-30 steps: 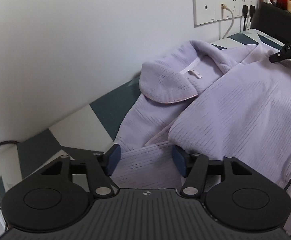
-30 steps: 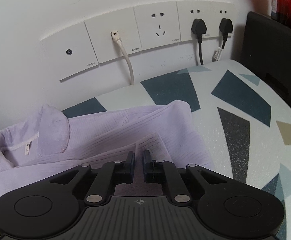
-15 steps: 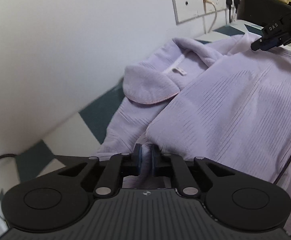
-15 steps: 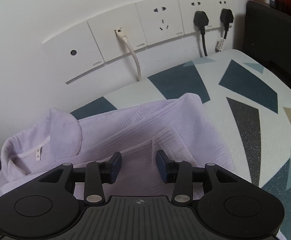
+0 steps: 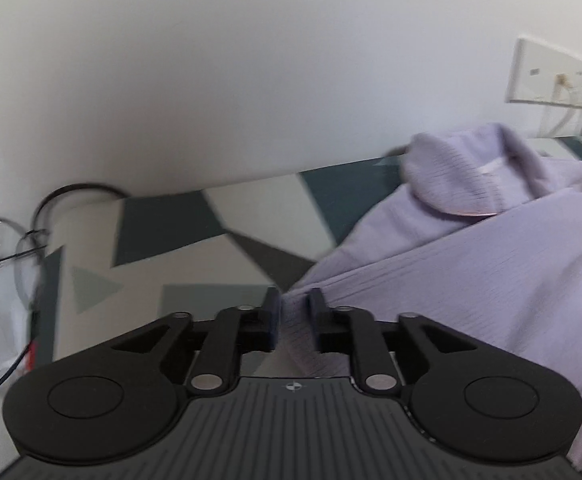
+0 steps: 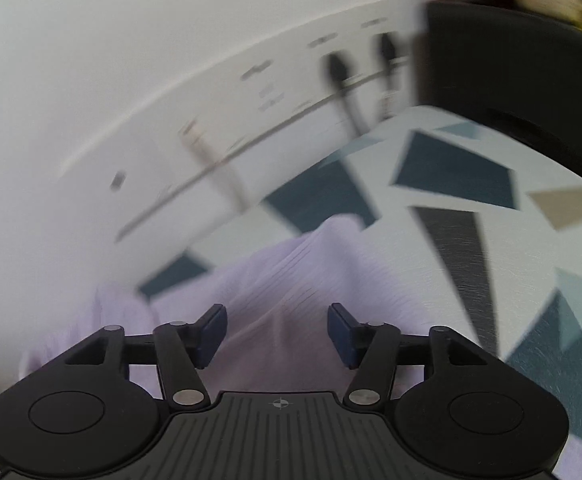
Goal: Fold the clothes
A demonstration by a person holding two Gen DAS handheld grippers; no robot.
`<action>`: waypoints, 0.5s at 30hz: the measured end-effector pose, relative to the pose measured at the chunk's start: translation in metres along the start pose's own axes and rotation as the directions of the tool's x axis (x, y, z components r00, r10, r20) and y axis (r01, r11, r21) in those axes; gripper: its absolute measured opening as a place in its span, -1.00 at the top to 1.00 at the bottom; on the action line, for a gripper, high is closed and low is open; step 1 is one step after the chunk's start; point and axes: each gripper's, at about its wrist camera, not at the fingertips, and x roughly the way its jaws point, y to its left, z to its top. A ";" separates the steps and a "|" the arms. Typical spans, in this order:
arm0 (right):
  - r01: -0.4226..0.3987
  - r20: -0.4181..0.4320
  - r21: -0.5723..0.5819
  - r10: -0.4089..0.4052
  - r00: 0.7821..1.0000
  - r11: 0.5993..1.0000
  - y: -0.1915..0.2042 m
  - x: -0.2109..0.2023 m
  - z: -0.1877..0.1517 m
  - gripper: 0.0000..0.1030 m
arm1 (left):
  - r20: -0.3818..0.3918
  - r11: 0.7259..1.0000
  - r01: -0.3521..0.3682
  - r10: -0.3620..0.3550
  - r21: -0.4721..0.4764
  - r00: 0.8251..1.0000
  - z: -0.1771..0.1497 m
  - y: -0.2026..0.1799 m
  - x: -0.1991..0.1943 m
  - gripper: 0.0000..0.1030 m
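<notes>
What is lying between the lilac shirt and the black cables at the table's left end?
In the left wrist view, only bare patterned tabletop lies between the lilac shirt and the black cables.

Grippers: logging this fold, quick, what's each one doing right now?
Left gripper: jaws opening, shirt edge between them.
Right gripper: jaws opening, nothing gripped, over the shirt.

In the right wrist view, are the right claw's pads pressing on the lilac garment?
No: the right claw stands wide, opening, pads clear of the lilac garment below.
</notes>
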 end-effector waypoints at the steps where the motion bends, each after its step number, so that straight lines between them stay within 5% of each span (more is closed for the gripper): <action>1: 0.006 0.012 0.020 -0.006 1.000 1.000 -0.004 -0.003 0.001 -0.02 | 0.008 1.000 -0.022 0.022 -0.014 1.000 0.001 -0.001 -0.004 0.31; 5: 0.002 0.030 -0.037 -0.001 1.000 0.999 -0.008 -0.010 0.003 -0.02 | 0.079 0.997 0.002 0.004 -0.078 0.997 0.005 -0.011 -0.034 0.06; 7: 0.001 0.011 -0.131 0.000 1.000 0.991 -0.002 -0.006 0.003 -0.02 | 0.107 0.994 0.047 -0.036 -0.100 0.994 0.005 -0.022 -0.047 -0.32; 10: -0.006 -0.041 -0.275 -0.005 0.999 0.961 0.012 0.008 -0.005 0.01 | 0.111 0.989 0.109 -0.097 -0.102 0.989 0.001 -0.043 -0.051 -0.34; 13: 0.016 -0.028 -0.388 -0.029 0.999 0.922 0.024 0.019 -0.018 0.03 | 0.051 0.991 0.099 -0.094 -0.093 0.994 -0.010 -0.062 -0.035 -0.35; 15: 0.042 -0.010 -0.452 -0.053 0.999 0.891 0.031 0.024 -0.027 0.25 | 0.013 0.992 0.077 -0.077 -0.095 0.997 -0.019 -0.069 -0.023 -0.35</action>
